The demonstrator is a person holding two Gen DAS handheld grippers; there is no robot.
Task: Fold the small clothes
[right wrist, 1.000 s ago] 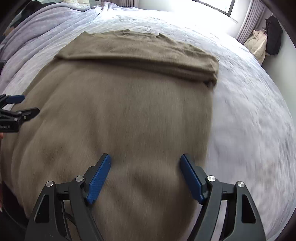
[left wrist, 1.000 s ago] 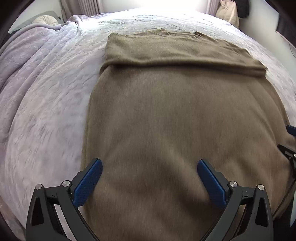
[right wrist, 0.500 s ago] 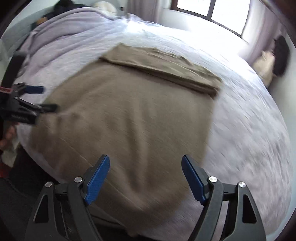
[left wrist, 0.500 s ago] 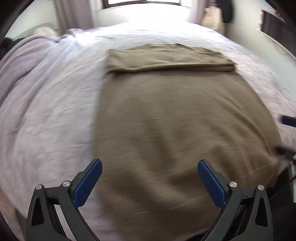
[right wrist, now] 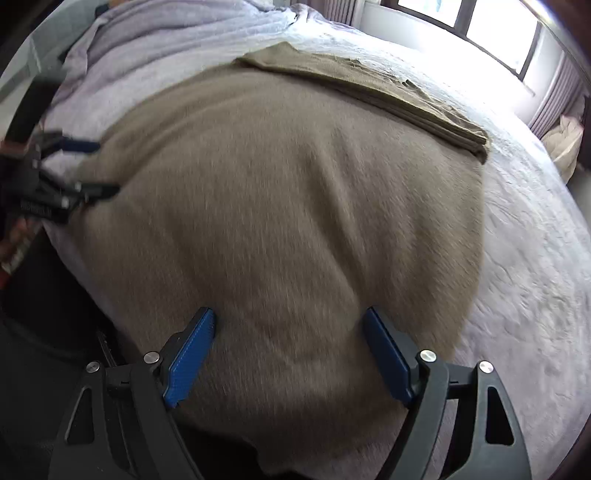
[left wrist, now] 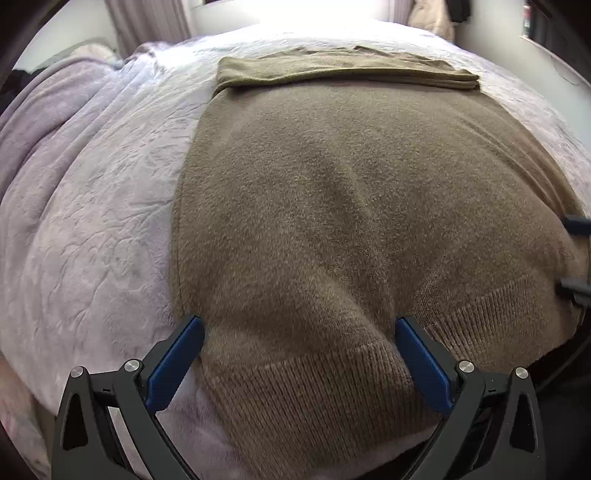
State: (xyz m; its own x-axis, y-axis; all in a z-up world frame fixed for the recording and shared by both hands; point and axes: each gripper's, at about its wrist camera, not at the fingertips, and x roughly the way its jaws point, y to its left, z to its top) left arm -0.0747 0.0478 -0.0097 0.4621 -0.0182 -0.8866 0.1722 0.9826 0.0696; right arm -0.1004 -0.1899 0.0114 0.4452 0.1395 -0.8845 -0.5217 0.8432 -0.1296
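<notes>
Left wrist view: left gripper [left wrist: 299, 334], jaws spread, has dropped from mid-garment to straddle the ribbed hem of the brown sweater [left wrist: 351, 192], so a bottom-up fold looks imminent. Right wrist view: right gripper [right wrist: 290, 328], jaws likewise apart, has retreated to the near edge. Sweater lies flat on a lilac bedspread [right wrist: 535, 258]; window [right wrist: 491, 33] beyond.
</notes>
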